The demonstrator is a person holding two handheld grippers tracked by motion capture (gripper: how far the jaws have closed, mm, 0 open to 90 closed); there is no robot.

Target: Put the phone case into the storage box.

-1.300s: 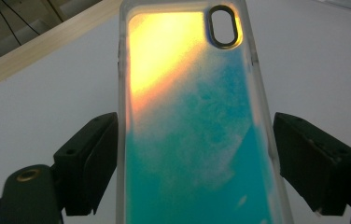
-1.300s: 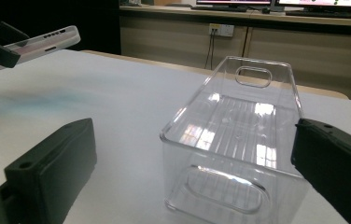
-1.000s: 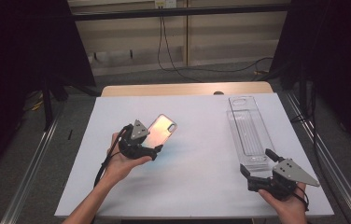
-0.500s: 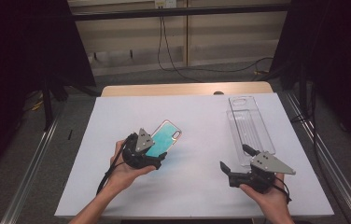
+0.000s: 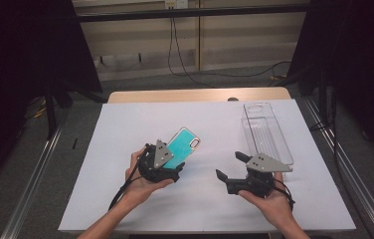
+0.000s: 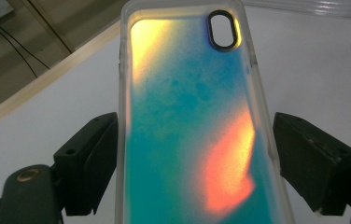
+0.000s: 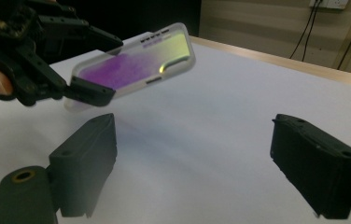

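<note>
Above the white table sheet point(image 5: 125, 129), left gripper point(image 5: 167, 172) pinches an iridescent teal phone case point(image 5: 184, 147), tilted up toward the right gripper point(image 5: 231, 167); its empty jaws, just closing, remain spread, probably for handover.

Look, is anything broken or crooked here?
Nothing looks broken. The phone case is tilted up off the white table, but the left claw grips it. The clear tray lies flat.

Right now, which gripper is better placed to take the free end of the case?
Right. The right gripper is open, empty and pointing at the case; the left gripper already holds its near end.
</note>
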